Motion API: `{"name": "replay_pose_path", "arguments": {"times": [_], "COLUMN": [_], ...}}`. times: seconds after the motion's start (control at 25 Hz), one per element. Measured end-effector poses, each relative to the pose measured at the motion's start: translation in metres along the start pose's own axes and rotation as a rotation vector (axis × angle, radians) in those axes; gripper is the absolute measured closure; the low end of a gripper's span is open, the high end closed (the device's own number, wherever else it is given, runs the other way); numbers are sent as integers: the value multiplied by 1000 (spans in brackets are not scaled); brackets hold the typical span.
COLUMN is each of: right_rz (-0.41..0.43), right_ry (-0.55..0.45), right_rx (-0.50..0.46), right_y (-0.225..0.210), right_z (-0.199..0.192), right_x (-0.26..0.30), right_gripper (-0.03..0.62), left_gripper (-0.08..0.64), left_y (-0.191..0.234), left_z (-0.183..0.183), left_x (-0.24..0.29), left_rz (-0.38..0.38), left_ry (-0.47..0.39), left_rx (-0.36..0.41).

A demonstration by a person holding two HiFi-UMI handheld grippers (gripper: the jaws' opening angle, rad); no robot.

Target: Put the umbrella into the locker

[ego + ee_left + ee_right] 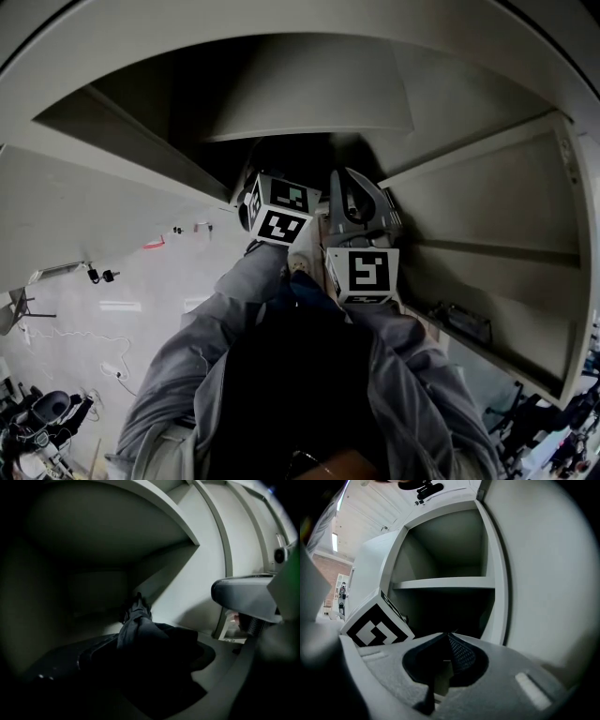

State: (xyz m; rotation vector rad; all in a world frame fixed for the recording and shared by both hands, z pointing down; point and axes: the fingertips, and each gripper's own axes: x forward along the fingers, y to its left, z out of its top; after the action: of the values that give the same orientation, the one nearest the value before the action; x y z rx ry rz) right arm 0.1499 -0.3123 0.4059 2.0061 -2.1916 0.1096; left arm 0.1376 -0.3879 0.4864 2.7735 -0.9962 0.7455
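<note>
A dark folded umbrella (137, 623) lies on the floor of a grey locker (197, 583) compartment, tip toward the back wall. My left gripper (159, 649) reaches into that compartment; its dark jaws stand wide on either side of the umbrella's near end and do not press on it. In the head view only its marker cube (281, 211) shows at the locker's (309, 103) dark mouth. My right gripper (449, 637) is shut on nothing and hovers just right of the left one, outside the opening (342, 183). It also shows at the right edge of the left gripper view (243, 597).
The locker's doors stand open on both sides (497, 225) (75, 206). A shelf (443, 583) divides the compartments above the one with the umbrella. On the floor at the left lie cables (103, 367) and a wheeled chair base (42, 422).
</note>
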Motion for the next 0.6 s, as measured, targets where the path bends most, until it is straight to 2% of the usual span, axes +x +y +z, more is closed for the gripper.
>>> {"name": "replay_pose_path", "arguments": {"times": [0.16,0.28,0.6], "right_rz": [1,4,35], "right_ry": [-3,-8,-4], "right_rx": [8,12,24], "right_y": [0,1,14], "right_z": [0,0,-6], "right_x": [-4,-6,-9], "right_gripper": [589,589,589], "left_gripper": [206,204,207], "left_y": [-1,-4,-1], "left_z": [0,3,15], "left_x": [-9,-20,-78], "left_rz": [-1,-9,19], "left_ry": [3,-29,-237], "left_rx": [3,2,-47]}}
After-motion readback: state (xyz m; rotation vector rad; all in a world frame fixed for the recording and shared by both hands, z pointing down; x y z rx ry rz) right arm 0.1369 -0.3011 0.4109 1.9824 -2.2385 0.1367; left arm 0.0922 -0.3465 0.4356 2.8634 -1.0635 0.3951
